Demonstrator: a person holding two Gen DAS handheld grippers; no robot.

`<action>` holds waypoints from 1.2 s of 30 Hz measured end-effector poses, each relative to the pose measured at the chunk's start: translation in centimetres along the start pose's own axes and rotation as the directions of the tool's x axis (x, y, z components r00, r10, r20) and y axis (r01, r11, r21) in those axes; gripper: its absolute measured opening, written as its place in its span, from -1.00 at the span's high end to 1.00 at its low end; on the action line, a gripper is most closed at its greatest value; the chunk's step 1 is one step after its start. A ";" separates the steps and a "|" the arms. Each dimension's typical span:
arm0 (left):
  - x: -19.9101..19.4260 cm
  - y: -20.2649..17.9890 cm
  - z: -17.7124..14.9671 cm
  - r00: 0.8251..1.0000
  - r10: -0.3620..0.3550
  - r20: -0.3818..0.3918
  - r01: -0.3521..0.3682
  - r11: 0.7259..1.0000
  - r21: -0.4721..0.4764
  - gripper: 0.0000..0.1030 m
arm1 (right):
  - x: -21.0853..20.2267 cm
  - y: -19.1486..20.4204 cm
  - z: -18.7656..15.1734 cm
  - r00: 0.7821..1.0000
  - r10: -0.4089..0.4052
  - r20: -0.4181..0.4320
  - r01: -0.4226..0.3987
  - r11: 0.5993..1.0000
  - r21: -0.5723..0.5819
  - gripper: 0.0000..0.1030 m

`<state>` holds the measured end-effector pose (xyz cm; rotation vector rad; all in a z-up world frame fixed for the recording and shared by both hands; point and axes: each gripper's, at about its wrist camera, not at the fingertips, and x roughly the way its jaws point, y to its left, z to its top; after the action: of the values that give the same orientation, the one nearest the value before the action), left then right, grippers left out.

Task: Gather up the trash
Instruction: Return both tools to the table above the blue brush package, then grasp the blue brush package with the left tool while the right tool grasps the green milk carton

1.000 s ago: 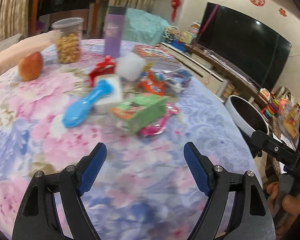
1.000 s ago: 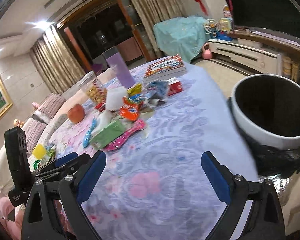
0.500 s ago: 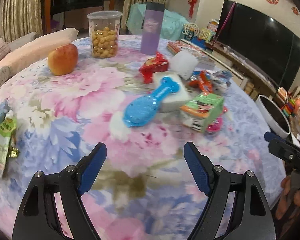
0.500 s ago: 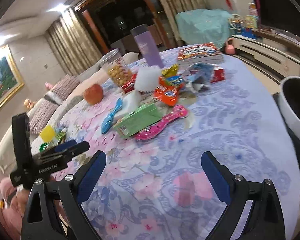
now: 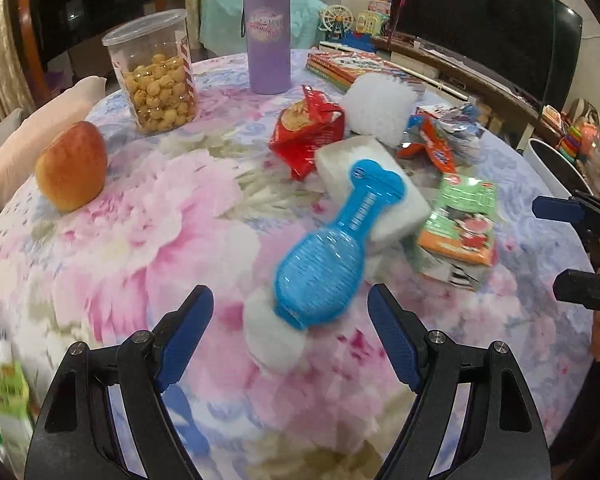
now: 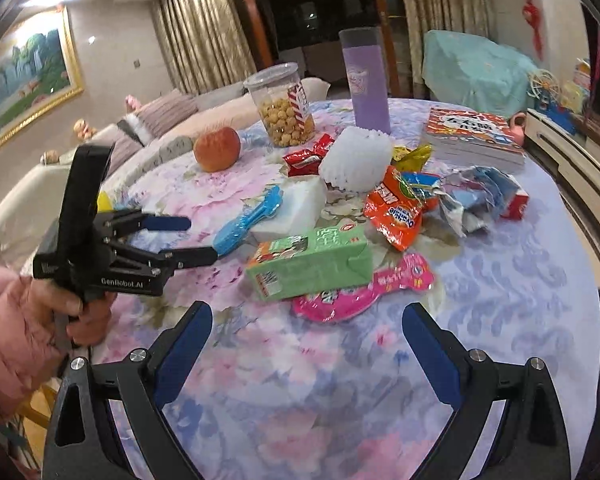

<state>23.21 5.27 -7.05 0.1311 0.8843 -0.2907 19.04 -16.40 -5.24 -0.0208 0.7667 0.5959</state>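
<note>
Trash lies in a heap mid-table: a blue plastic blister pack [image 5: 332, 256] resting on a white foam block [image 5: 380, 184], a green carton [image 6: 312, 262], a pink blister pack [image 6: 360, 290], an orange wrapper [image 6: 400, 208], a red wrapper [image 5: 306, 134], white foam netting [image 6: 356, 164] and a crumpled silver-blue wrapper [image 6: 476, 196]. My left gripper [image 5: 290, 328] is open, just short of the blue pack; it also shows in the right wrist view [image 6: 184, 238]. My right gripper [image 6: 306, 344] is open above the cloth, in front of the carton.
An apple [image 5: 72, 166], a snack jar [image 5: 156, 72], a purple tumbler [image 5: 266, 28] and books [image 6: 474, 134] stand at the back of the floral table [image 5: 140, 240]. A white bin [image 5: 556, 166] stands off the table's right edge. A green packet [image 5: 8, 400] lies near left.
Both grippers swung left from the bin side and closed in on the trash heap. The left gripper now sits just before the blue pack. Both stayed open.
</note>
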 end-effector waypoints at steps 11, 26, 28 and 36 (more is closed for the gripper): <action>3.0 0.2 0.7 0.997 -0.069 -0.038 0.072 0.995 0.067 -0.58 | 4.5 0.9 1.5 0.997 0.015 -0.075 -0.023 0.994 -0.105 -0.88; 1.1 0.4 -0.4 0.997 -0.075 0.008 0.075 0.997 0.028 0.06 | 6.2 -0.3 2.5 0.995 0.017 -0.102 -0.030 0.991 -0.129 -0.80; 0.4 0.7 -0.9 0.998 -0.068 0.016 0.068 0.998 -0.013 0.06 | 6.4 -0.4 2.6 0.994 0.023 -0.104 -0.037 0.991 -0.132 -0.77; -2.5 -1.0 -2.5 0.994 -0.089 0.062 0.096 0.989 -0.112 0.06 | 2.5 -1.0 1.5 0.999 0.032 0.000 -0.032 0.998 -0.048 -0.76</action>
<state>19.53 5.41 -6.64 -0.0248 0.8495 -0.3276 21.96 -15.65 -5.97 -0.0528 0.7534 0.6452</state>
